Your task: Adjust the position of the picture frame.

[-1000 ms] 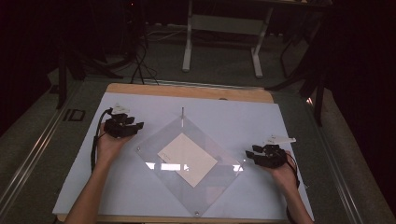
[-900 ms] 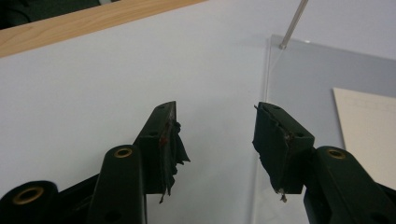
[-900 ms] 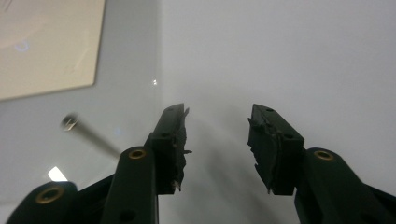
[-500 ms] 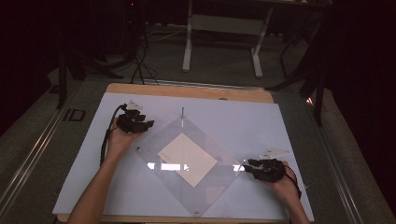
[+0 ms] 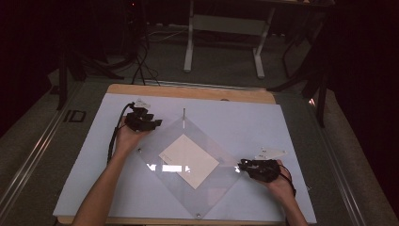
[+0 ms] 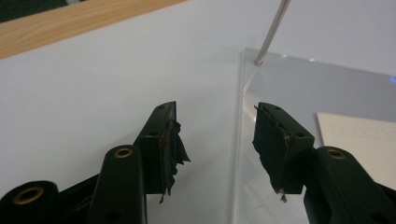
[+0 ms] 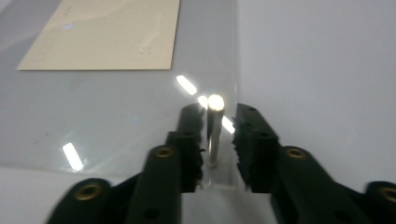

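Note:
A clear square plate [image 5: 211,188] lies cornerwise on the white table sheet, with a cream paper sheet [image 5: 189,160] at its middle. Thin metal pins stand at its corners, one at the far corner [image 5: 183,113]. My left gripper [image 5: 157,123] hovers at the plate's upper left edge; its jaws stand open astride that edge [image 6: 240,116] with nothing gripped [image 6: 215,126]. My right gripper [image 5: 241,165] is at the plate's right corner. Its jaws have just been closing around the upright pin [image 7: 214,130] there [image 7: 218,116], and a narrow gap still shows beside the pin.
The white sheet [image 5: 291,127] covers a wooden table [image 5: 188,92] whose far edge shows. Beyond it stand a desk frame [image 5: 226,28] and cables on the floor. More pins mark the plate's near corner [image 5: 198,215] and left corner [image 5: 139,150].
My left hand has moved right, up to the plate's upper left edge. My right hand has slid toward the near edge and left onto the right corner.

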`<state>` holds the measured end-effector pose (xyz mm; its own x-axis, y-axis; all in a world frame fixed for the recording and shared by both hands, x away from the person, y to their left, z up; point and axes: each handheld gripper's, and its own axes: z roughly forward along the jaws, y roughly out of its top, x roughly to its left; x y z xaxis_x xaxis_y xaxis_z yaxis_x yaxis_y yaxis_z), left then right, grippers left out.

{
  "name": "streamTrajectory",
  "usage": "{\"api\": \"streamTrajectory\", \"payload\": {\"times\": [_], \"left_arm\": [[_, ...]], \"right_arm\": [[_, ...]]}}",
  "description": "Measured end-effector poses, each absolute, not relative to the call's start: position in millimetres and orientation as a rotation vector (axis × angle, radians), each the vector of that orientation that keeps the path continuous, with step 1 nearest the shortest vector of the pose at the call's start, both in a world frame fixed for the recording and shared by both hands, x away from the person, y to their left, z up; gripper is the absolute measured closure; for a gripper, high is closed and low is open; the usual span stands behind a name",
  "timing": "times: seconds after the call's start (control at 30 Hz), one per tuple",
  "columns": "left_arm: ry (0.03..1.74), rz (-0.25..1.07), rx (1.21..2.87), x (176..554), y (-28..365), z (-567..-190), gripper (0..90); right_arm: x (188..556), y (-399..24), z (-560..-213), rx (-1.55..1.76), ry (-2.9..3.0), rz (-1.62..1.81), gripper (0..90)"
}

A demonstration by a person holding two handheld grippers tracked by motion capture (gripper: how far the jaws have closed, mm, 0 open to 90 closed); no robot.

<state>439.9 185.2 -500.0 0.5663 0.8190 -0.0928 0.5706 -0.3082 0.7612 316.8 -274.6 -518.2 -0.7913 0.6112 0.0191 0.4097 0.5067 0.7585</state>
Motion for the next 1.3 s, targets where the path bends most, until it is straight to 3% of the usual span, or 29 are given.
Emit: {"api": "streamTrajectory", "payload": {"times": [0.13,0.63,1.03,1.3], "left_arm": [[1.106,0.390,2.025,445,179,-503,50.3],[0.938,0.382,2.094,471,132,-503,57.2],[0.917,0.378,2.154,497,92,-514,64.7],[0.987,0.324,2.108,508,90,-525,82.5]], "right_arm": [[314,-269,-519,0.853,2.487,1.126,84.6],[313,-269,-521,0.878,2.470,1.143,84.8],[312,-270,-521,0.895,2.461,1.153,84.7],[311,-271,-523,0.937,2.443,1.183,83.7]]}}
